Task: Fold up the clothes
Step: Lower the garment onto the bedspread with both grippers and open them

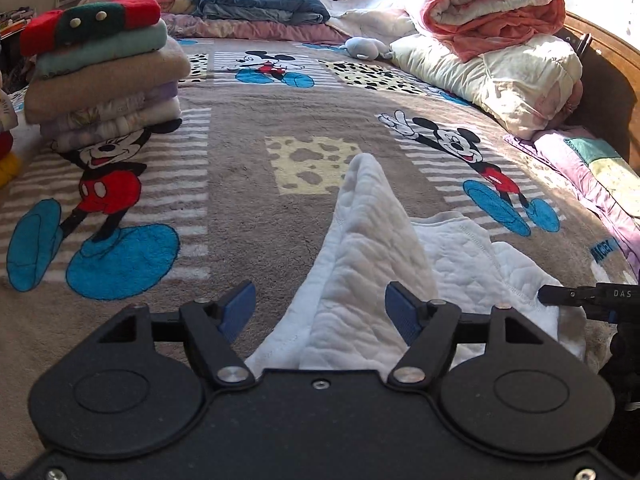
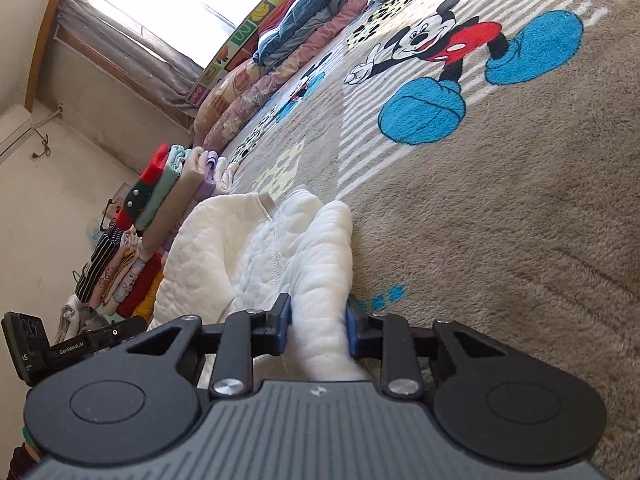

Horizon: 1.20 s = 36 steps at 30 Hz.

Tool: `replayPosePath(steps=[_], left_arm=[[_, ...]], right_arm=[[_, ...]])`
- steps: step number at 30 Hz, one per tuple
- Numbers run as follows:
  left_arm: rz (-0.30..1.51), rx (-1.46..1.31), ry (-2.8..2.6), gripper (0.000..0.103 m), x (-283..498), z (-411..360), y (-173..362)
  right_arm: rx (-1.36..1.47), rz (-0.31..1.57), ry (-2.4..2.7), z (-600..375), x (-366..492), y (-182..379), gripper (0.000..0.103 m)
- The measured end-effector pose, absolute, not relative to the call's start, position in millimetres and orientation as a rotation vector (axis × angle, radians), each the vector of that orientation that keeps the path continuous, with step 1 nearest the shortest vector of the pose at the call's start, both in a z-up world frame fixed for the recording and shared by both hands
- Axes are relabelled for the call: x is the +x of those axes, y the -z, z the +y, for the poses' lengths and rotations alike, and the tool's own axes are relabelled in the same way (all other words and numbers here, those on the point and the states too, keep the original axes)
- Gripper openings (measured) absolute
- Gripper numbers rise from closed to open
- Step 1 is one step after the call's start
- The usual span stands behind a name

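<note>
Left tool: jaws stand wide apart. A raised fold of the white quilted garment passes between the blue pads; the cloth lies against the right-hand pad and is clear of the left-hand pad. No grip is evident.

Right tool: jaws are narrowed onto a thick roll of the white quilted garment, with both blue pads pressed into the cloth. The view is rolled strongly to one side.

Location of garment: on the bed, resting on the Mickey Mouse blanket, at its near edge. It is bunched, with one peak standing up in the left view and further folds lying to the right, where the tip of the right tool shows at the frame edge.

Other items: a stack of folded clothes stands at the far left of the blanket, red-and-green piece on top. Rolled quilts lie along the right side of the bed. A blue folded blanket and pillows lie at the head. A small grey plush toy sits near the quilts.
</note>
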<state>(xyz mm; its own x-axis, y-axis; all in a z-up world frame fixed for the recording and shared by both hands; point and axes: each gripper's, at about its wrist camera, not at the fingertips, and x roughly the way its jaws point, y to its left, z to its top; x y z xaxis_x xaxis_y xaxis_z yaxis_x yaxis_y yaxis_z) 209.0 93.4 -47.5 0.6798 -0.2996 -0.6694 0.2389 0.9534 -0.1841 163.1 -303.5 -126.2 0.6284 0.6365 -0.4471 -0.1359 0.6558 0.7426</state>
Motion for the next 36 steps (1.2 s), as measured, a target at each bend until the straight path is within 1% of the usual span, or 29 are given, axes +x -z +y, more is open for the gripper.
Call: replayPosePath(steps=[4, 6, 7, 8, 9, 11, 12, 17, 19, 20, 21, 22, 26, 29, 30, 32, 33, 34, 36], left_arm=[[0.806, -0.089, 0.35, 0.071, 241.7, 76.3, 49.9], [0.867, -0.098, 0.367, 0.071, 263.1, 67.2, 59.4], [0.902, -0.107, 0.378, 0.068, 271.9, 64.3, 65.7], [0.906, -0.094, 0.373, 0.042, 274.9, 62.4, 68.2], [0.91, -0.08, 0.369, 0.026, 277.9, 60.5, 70.8], [0.918, -0.054, 0.36, 0.009, 283.9, 56.8, 75.7], [0.896, -0.072, 0.374, 0.007, 283.0, 59.8, 72.2], [0.781, -0.141, 0.367, 0.006, 282.3, 78.3, 53.8], [0.722, -0.163, 0.365, 0.006, 282.9, 85.8, 47.9], [0.706, -0.178, 0.358, 0.006, 283.8, 90.5, 46.1], [0.689, -0.194, 0.351, 0.006, 284.7, 95.2, 44.3], [0.677, -0.206, 0.342, 0.006, 285.6, 100.3, 43.3], [0.655, -0.261, 0.325, 0.006, 292.4, 123.7, 41.8], [0.671, -0.275, 0.319, 0.006, 299.7, 141.2, 43.8], [0.684, -0.273, 0.321, 0.006, 302.3, 147.1, 45.6], [0.709, -0.27, 0.327, 0.006, 307.5, 158.9, 49.4], [0.722, -0.261, 0.324, 0.006, 309.2, 163.1, 50.9], [0.735, -0.253, 0.322, 0.006, 310.8, 167.4, 52.4], [0.754, -0.293, 0.317, 0.006, 313.3, 179.4, 56.7]], right_arm=[[0.686, 0.753, -0.487, -300.6, 167.6, 116.7, 0.023], [0.658, 0.748, -0.484, -298.1, 172.4, 113.1, 0.022], [0.644, 0.745, -0.481, -296.8, 175.2, 111.5, 0.022], [0.632, 0.742, -0.478, -295.7, 178.4, 109.9, 0.021], [0.618, 0.738, -0.476, -294.6, 181.6, 107.8, 0.021], [0.595, 0.726, -0.474, -294.2, 188.5, 102.7, 0.021], [0.584, 0.721, -0.473, -294.2, 191.9, 100.1, 0.021], [0.511, 0.689, -0.473, -296.1, 219.1, 79.9, 0.02], [0.48, 0.676, -0.474, -296.5, 233.3, 71.2, 0.018], [0.464, 0.667, -0.473, -296.6, 240.6, 66.7, 0.016], [0.448, 0.657, -0.471, -296.8, 248.4, 62.0, 0.01], [0.437, 0.646, -0.469, -297.5, 256.9, 57.1, 0.007], [0.409, 0.614, -0.461, -299.9, 290.1, 38.5, 0.007], [0.436, 0.675, -0.497, -299.4, 310.7, 36.3, 0.007], [0.422, 0.704, -0.507, -295.2, 312.5, 37.9, 0.012], [0.366, 0.764, -0.524, -286.0, 312.1, 44.2, 0.034], [0.335, 0.796, -0.53, -281.7, 310.7, 49.2, 0.058], [0.315, 0.832, -0.535, -279.0, 308.3, 56.8, 0.071], [0.295, 0.899, -0.552, -275.0, 300.0, 74.0, 0.07]])
